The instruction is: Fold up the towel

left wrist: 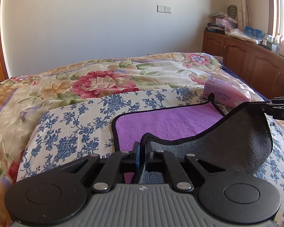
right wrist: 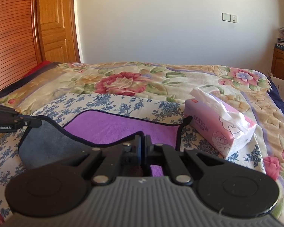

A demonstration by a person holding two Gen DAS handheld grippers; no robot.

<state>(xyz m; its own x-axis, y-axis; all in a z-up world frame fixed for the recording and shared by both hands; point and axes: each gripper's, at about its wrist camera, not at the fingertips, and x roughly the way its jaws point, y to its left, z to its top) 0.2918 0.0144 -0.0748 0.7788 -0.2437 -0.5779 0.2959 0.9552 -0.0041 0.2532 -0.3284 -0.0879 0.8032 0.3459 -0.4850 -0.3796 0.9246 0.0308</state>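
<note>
The towel [left wrist: 166, 123] is purple on top and grey underneath, with a dark hem. It lies on a blue-flowered cloth [left wrist: 75, 121] on the bed. My left gripper [left wrist: 142, 145] is shut on the towel's near left corner. My right gripper [right wrist: 143, 139] is shut on the near right corner and also shows at the right of the left wrist view [left wrist: 255, 105]. Both corners are lifted, so the near edge is raised and the grey underside [left wrist: 236, 143] faces me. In the right wrist view the towel [right wrist: 113, 128] spreads ahead, and the left gripper [right wrist: 36, 123] holds its corner at the left.
A pink tissue pack [right wrist: 221, 124] lies on the bed just right of the towel's far corner, and shows in the left wrist view [left wrist: 227, 92]. A floral blanket [left wrist: 104, 79] covers the bed. Wooden cabinets [left wrist: 255, 64] stand at the right, a wooden door [right wrist: 55, 22] at the left.
</note>
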